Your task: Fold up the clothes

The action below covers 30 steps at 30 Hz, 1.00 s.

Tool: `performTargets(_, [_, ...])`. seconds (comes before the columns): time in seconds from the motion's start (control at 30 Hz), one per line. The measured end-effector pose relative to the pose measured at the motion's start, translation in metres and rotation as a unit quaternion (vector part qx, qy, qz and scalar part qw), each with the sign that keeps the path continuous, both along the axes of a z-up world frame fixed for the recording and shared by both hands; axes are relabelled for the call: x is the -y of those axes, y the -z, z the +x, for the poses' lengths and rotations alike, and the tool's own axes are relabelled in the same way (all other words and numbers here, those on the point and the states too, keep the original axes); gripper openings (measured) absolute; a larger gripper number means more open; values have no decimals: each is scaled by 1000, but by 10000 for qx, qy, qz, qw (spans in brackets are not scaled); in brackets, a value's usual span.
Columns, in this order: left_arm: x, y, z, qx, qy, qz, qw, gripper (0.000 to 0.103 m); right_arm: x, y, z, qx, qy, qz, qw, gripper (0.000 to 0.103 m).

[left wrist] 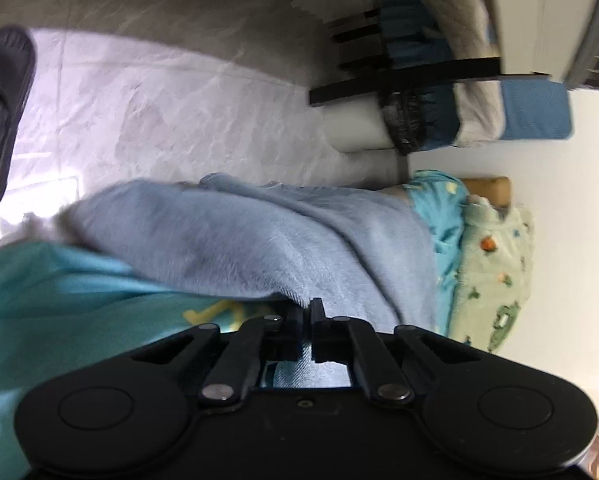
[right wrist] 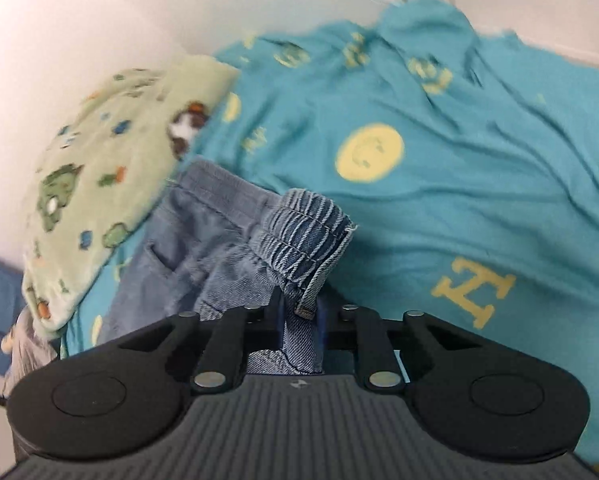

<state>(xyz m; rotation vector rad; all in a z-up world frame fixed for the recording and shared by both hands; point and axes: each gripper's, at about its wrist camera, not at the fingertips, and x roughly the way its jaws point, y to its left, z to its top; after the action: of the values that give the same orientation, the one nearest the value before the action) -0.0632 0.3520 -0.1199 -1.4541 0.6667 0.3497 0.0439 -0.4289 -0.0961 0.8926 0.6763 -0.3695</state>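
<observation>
Left hand-held gripper (left wrist: pixel 307 312): pinched tight on the blue jeans (left wrist: pixel 259 236).
Right hand-held gripper (right wrist: pixel 299 312): clamped on the jeans' stretchy waistband (right wrist: pixel 311 236).
Bed sheet (right wrist: pixel 479 160): teal, under both.

The right hand-held gripper (right wrist: pixel 299 320) clamps a fold of blue denim jeans (right wrist: pixel 219 240), the gathered elastic waistband (right wrist: pixel 307 232) bunched just above its black fingers. The jeans lie on a turquoise bed sheet (right wrist: pixel 479 200) printed with yellow smiley faces and letters. A pale green cartoon-print pillow (right wrist: pixel 99 184) rests at left, against a white wall (right wrist: pixel 79 20).
</observation>
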Motion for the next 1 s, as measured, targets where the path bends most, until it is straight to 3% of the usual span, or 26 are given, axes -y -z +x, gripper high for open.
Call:
performTargets(0.07, [-7,-12,-6,165,-97,-87,9998,2,0,-17,0,214,-70,-102,9997,12])
performTargets(0.17, [-11,-20,-10,105,-200,-29,9997,2,-1,-34,-3,360,-10,-109,9993,12])
performTargets(0.3, [-13,-22,-7,-7,-238,-105,9997,2,3,-22,-4,-44,72,-20,10000,12])
performTargets(0.4, [-21,-34,12,-7,-282,-89,9996,2,6,-22,3,-53,40,199,9998,12])
performTargets(0.53, [-30,-53,67,-145,-289,-1,9995,2,0,-47,48,196,-117,211,9995,12])
performTargets(0.67, [-41,-59,142,-523,-244,39,9983,2,-11,-63,119,195,-324,65,9993,12])
performTargets(0.87, [-54,-55,247,-945,-105,265,9951,2,-28,-51,230,-57,-548,-187,9983,12])
performTargets(1.0, [-59,-23,304,-1391,-13,330,9897,2,-37,-27,287,-142,-778,-352,9962,12])
